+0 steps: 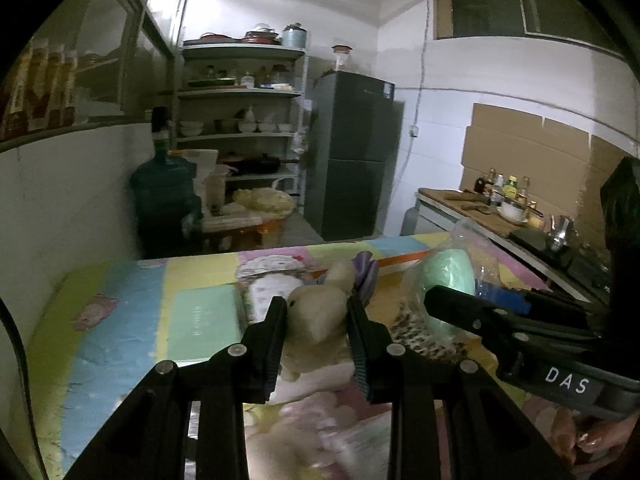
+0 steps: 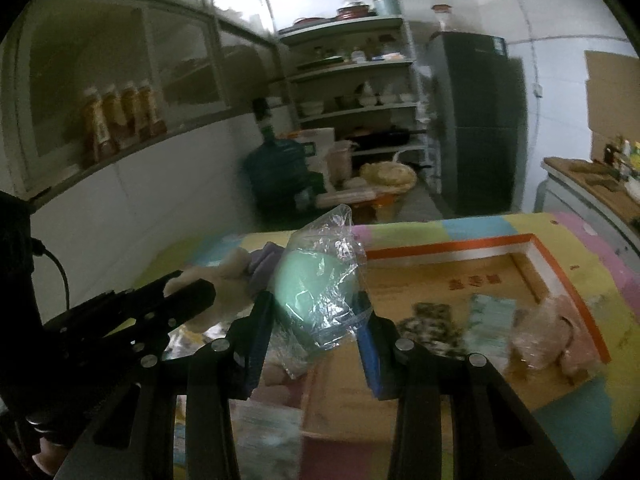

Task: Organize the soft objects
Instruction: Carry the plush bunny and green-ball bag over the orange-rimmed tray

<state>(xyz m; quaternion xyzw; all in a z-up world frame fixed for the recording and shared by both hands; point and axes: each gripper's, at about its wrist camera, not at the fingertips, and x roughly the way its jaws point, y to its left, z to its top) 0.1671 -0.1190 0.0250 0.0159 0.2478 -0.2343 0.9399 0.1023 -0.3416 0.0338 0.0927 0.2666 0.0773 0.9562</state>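
My left gripper [image 1: 318, 312] is shut on a cream plush toy [image 1: 320, 320] with a purple bow [image 1: 366, 274], held above the colourful mat [image 1: 120, 320]. My right gripper [image 2: 316, 308] is shut on a mint-green soft ball wrapped in clear plastic [image 2: 316, 288], held over the open cardboard box [image 2: 560, 280] with an orange rim. The right gripper [image 1: 436, 304] also shows at the right of the left wrist view with the green ball [image 1: 448, 276]. The left gripper [image 2: 192, 292] and the plush [image 2: 232, 268] appear at the left of the right wrist view.
Inside the box lie a pink plush [image 2: 548, 336] and a dark patterned soft item [image 2: 432, 320]. Beyond the mat stand a blue water jug [image 1: 164, 192], shelves with dishes [image 1: 240, 92], a dark fridge [image 1: 352, 152] and a counter with bottles [image 1: 500, 200].
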